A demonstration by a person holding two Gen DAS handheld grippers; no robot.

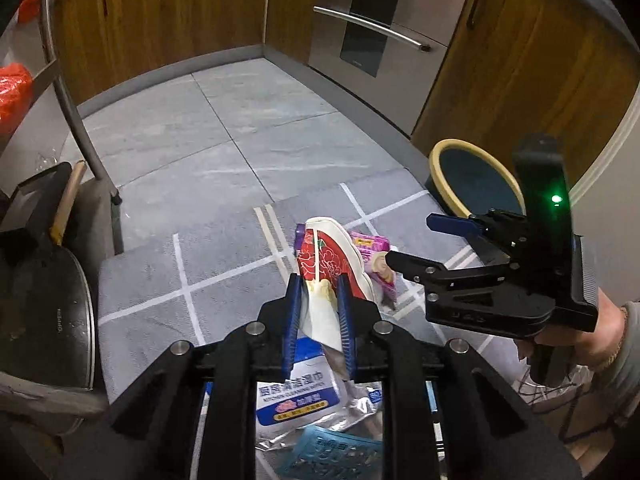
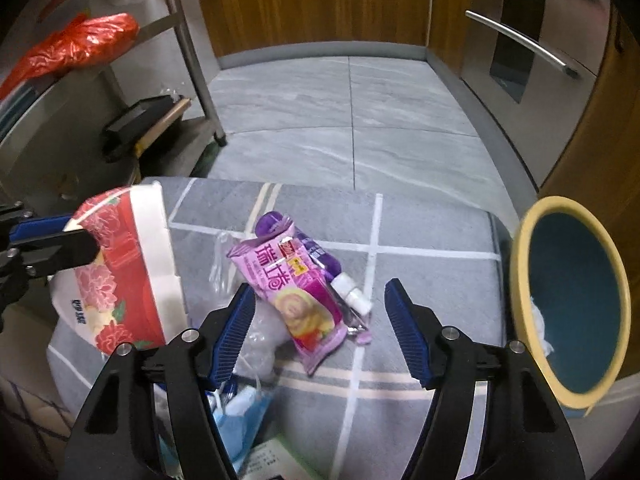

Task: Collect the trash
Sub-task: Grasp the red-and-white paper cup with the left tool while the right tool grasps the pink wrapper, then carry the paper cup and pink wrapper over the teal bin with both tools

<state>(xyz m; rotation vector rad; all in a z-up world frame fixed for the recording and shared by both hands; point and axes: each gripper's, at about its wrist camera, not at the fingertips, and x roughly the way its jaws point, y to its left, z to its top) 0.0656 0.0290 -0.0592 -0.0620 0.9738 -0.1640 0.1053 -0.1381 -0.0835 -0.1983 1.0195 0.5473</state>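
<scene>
Trash lies on a grey mat (image 2: 420,236) on the kitchen floor. The left tongs (image 1: 318,312) pinch a red and white flowered carton (image 1: 332,260), held up off the mat. The right tongs (image 2: 320,332) are spread wide, hovering over a pink snack wrapper (image 2: 296,296) lying beside a small white bottle (image 2: 354,294). A yellow-rimmed bin (image 2: 524,292) stands at the mat's right edge

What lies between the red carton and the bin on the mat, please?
In the right wrist view, a purple snack wrapper lies between the red carton and the bin, with a small white bottle at its side. The open right gripper hovers over them.
</scene>
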